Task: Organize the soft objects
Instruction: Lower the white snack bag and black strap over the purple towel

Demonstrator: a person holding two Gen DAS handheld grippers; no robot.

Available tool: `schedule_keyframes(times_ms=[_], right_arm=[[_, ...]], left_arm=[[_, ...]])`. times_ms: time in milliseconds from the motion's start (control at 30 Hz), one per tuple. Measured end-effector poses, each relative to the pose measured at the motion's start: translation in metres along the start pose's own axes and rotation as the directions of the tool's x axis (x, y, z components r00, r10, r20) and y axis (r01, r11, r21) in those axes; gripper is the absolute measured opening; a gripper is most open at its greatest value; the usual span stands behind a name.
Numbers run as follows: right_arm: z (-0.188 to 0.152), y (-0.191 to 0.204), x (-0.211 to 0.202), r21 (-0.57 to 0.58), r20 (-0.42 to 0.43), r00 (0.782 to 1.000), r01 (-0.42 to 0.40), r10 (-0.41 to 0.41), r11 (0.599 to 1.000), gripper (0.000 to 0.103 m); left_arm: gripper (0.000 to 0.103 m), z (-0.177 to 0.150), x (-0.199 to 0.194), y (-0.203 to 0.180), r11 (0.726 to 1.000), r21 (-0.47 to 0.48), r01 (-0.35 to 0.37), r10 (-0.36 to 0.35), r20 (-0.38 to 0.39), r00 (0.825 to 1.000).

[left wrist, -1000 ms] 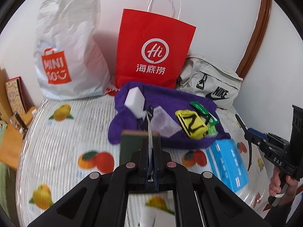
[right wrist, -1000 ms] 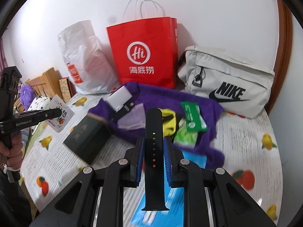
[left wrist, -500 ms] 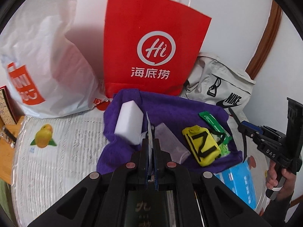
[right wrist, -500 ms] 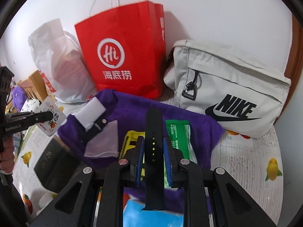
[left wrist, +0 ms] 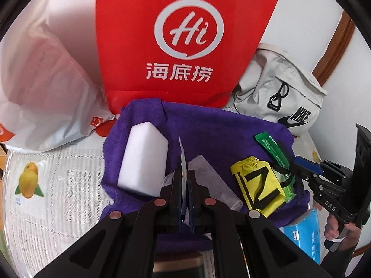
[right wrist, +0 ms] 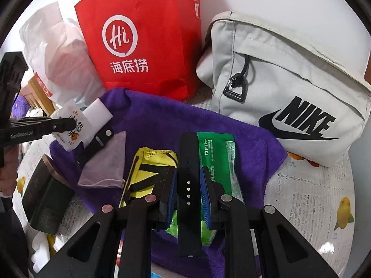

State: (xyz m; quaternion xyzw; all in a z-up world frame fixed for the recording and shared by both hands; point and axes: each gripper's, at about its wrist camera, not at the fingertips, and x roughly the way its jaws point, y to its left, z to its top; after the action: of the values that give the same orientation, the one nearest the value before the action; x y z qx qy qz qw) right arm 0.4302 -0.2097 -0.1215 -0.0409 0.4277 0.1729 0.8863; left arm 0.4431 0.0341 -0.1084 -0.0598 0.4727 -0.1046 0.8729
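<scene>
A purple towel [left wrist: 208, 125] [right wrist: 162, 120] lies on the table. On it are a white sponge block [left wrist: 142, 159] [right wrist: 98, 112], a pale translucent pouch [left wrist: 213, 183] [right wrist: 105, 162], a yellow pouch with black straps [left wrist: 257, 185] [right wrist: 148, 173] and a green packet [left wrist: 273, 150] [right wrist: 218, 159]. My left gripper [left wrist: 184, 185] is shut on a thin white sachet [right wrist: 71, 127], held edge-on above the towel beside the sponge. My right gripper [right wrist: 188, 185] is shut on a black watch strap [right wrist: 187, 162], above the yellow pouch and green packet.
A red paper bag [left wrist: 185, 37] [right wrist: 143, 39], a white plastic bag [left wrist: 41, 88] and a grey Nike bag [right wrist: 285, 88] [left wrist: 278, 97] stand behind the towel. A dark box [right wrist: 44, 197] lies left of it, a blue packet [left wrist: 306, 236] at its near right. A second black strap [right wrist: 97, 142] lies on the towel.
Both grippers have moved forward and lower over the purple towel, each still holding its item. The right gripper has come in above the yellow pouch and green packet.
</scene>
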Motion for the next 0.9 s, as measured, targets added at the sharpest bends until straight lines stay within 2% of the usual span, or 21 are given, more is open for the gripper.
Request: schedule_keyframes(times_ms=[167, 233, 333, 800, 867, 900], right_arm=[[-0.001, -0.004, 0.004, 0.004, -0.016, 1.000, 0.003, -0.003, 1.000, 0.020], [-0.002, -0.005, 0.004, 0.002, -0.016, 1.000, -0.006, 0.006, 1.000, 0.020], [-0.002, -0.004, 0.005, -0.004, -0.016, 1.000, -0.009, 0.009, 1.000, 0.020], [-0.003, -0.005, 0.018, 0.003, -0.061, 0.998, -0.020, 0.020, 1.000, 0.021], [-0.003, -0.005, 0.019, 0.009, -0.060, 0.998, -0.026, 0.027, 1.000, 0.021], [-0.003, -0.006, 0.020, 0.013, -0.062, 0.998, -0.033, 0.034, 0.999, 0.021]], left_arm=[[0.005, 0.003, 0.017, 0.001, 1.000, -0.004, 0.009, -0.009, -0.022, 1.000], [0.005, 0.002, 0.027, 0.001, 1.000, -0.006, 0.000, -0.001, -0.055, 0.998], [0.005, 0.002, 0.029, -0.001, 1.000, -0.001, 0.022, -0.022, -0.051, 0.998], [0.005, 0.001, 0.035, -0.002, 1.000, 0.000, 0.027, -0.027, -0.067, 0.997], [0.006, 0.001, 0.036, -0.004, 1.000, 0.002, 0.028, -0.028, -0.071, 0.997], [0.012, 0.001, 0.036, -0.005, 1.000, 0.005, 0.028, -0.028, -0.075, 0.997]])
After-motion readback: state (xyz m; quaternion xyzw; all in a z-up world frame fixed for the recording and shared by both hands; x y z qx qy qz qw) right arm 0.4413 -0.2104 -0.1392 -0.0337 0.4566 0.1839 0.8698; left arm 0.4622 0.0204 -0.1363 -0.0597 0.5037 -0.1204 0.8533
